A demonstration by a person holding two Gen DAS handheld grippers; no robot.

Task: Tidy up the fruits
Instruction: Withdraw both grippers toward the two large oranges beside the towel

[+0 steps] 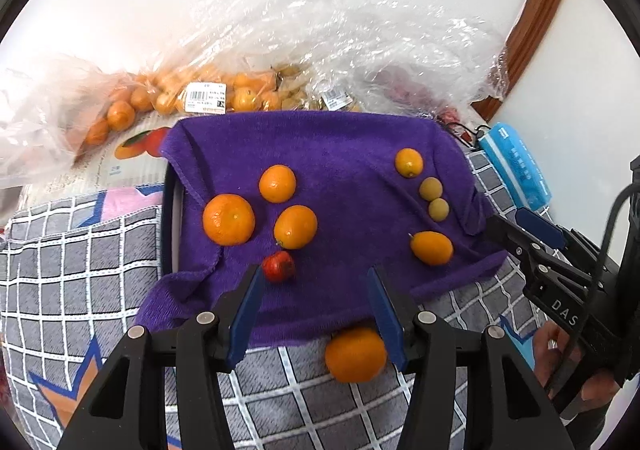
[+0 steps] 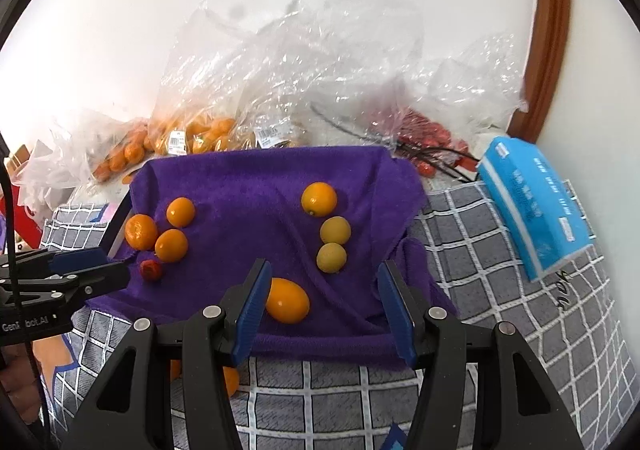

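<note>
A purple towel (image 1: 340, 170) carries two groups of fruit. On its left lie three oranges (image 1: 229, 219) and a small red fruit (image 1: 278, 267), which sits just off my left gripper's left fingertip. On its right lie two small oval orange fruits (image 1: 431, 248) and two yellow-green ones (image 1: 431, 189). My left gripper (image 1: 315, 274) hangs open over the towel's near edge with nothing between its pads. Another orange (image 1: 355, 355) rests on the checked cloth below it. My right gripper (image 2: 324, 266) is open too, with an oval orange fruit (image 2: 288, 301) beside its left finger, untouched.
Clear plastic bags (image 2: 280, 70) holding oranges and red fruit are piled against the wall behind the towel. A blue tissue pack (image 2: 532, 206) lies at the right on the grey checked cloth (image 2: 500, 270). A hand (image 1: 560, 350) holds the right gripper (image 1: 504, 222).
</note>
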